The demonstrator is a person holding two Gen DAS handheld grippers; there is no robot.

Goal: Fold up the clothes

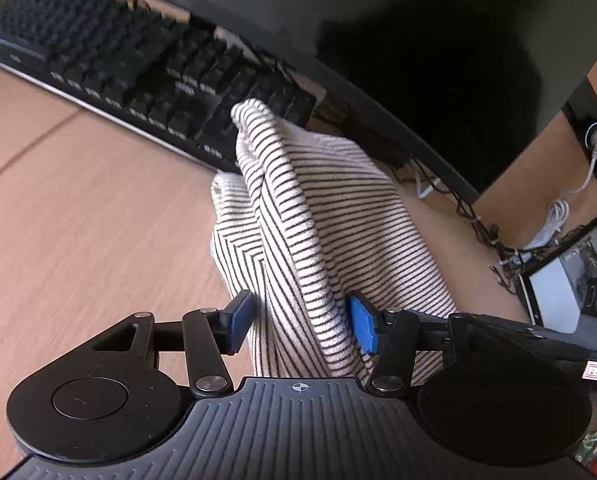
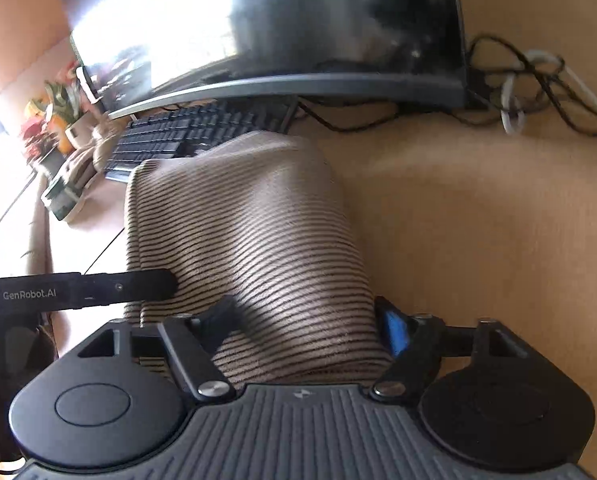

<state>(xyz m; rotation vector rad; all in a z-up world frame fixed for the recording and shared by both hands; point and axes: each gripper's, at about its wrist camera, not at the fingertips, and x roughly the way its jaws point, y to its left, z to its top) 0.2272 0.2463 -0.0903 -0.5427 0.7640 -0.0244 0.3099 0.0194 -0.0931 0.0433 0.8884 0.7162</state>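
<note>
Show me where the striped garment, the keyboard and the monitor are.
striped garment (image 1: 318,208), left wrist view, on its upper fold.
keyboard (image 1: 98,52), left wrist view, on the keys.
monitor (image 2: 298,20), right wrist view, on the screen.

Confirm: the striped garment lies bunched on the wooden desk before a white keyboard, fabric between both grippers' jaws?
Not quite. The keyboard is black, not white, as the left wrist view shows. The rest holds: the striped garment lies bunched on the wooden desk, with fabric between the jaws of the left gripper and right gripper.
</note>
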